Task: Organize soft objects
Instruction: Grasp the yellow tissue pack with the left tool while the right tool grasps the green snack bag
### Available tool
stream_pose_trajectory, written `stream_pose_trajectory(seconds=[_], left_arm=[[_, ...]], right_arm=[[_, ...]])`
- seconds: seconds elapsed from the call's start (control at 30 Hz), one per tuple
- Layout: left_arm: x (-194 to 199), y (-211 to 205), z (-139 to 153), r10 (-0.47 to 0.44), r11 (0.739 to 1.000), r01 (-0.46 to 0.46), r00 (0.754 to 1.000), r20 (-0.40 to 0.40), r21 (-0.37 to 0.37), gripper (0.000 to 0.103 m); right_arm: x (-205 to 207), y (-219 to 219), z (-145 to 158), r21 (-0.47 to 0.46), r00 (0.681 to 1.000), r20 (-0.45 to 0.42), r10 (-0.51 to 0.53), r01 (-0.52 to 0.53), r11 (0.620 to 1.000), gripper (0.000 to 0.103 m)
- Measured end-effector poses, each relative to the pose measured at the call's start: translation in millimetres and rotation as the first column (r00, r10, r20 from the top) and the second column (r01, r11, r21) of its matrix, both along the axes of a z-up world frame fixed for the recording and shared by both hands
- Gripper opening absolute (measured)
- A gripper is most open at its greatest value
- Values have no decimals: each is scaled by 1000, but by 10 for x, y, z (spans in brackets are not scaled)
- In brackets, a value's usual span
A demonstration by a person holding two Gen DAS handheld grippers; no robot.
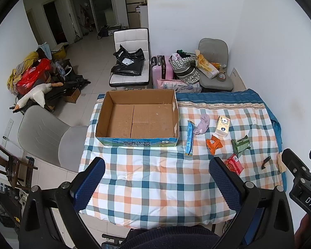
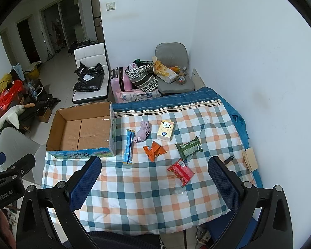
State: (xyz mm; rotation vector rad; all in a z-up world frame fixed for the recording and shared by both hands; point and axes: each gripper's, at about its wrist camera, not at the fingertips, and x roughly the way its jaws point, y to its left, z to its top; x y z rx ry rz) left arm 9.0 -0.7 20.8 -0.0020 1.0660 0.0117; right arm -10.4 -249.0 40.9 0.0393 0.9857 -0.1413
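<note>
- Checked quilt [image 2: 147,188] in blue, orange and white covers the table; its right edge runs close along the white wall [image 2: 259,62], its far edge meets a blue striped band, and its near half lies bare between the gripper fingers.
- Cardboard box [image 1: 105,112], open-topped, sits at the far left corner of the quilt; only its inner bottom flaps show, with nothing visible inside.
- Soft objects lie right of the box, well apart from both grippers: a blue sachet [image 2: 128,146] just beside the box wall, a lilac sock [image 2: 142,133] next to it, a tissue pack [image 2: 165,130] towards the far edge, and an orange packet [image 2: 153,150], a green packet [image 2: 188,149] and a red packet [image 2: 180,172] nearer the middle.
- Beige pad [image 2: 250,159] and a small dark item [image 2: 228,159] lie at the right edge.
- Grey chair [image 1: 49,137] stands off the left edge; further chairs, a pink suitcase [image 1: 161,70] and bags crowd the floor beyond the far edge.
- Left gripper [image 1: 157,184] hovers above the near edge, its blue pads [image 1: 89,184] spread wide apart, holding nothing.
- Right gripper [image 2: 155,184] hovers likewise over the near edge, fingers wide apart and empty.
</note>
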Motion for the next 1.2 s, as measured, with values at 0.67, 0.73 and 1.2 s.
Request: stream_pose_trajectory(seconds=[0.67,0.73,1.2], left_arm=[[692,-622,-698,-131,990,126,987,-93,-65,103],[886,-830,-934,-167,984,159,978,-125,-75,103],[2425,-2254,-2653,-316,946,315,861,-399,-69,99]], right_arm=[[345,-915,-705,33,975,-111,-193,198,980,103],[441,-1190,-981,39,957,-168,-234,244,969,103],[1474,-2535,-3499,286,765,-561,-317,538,793,103]])
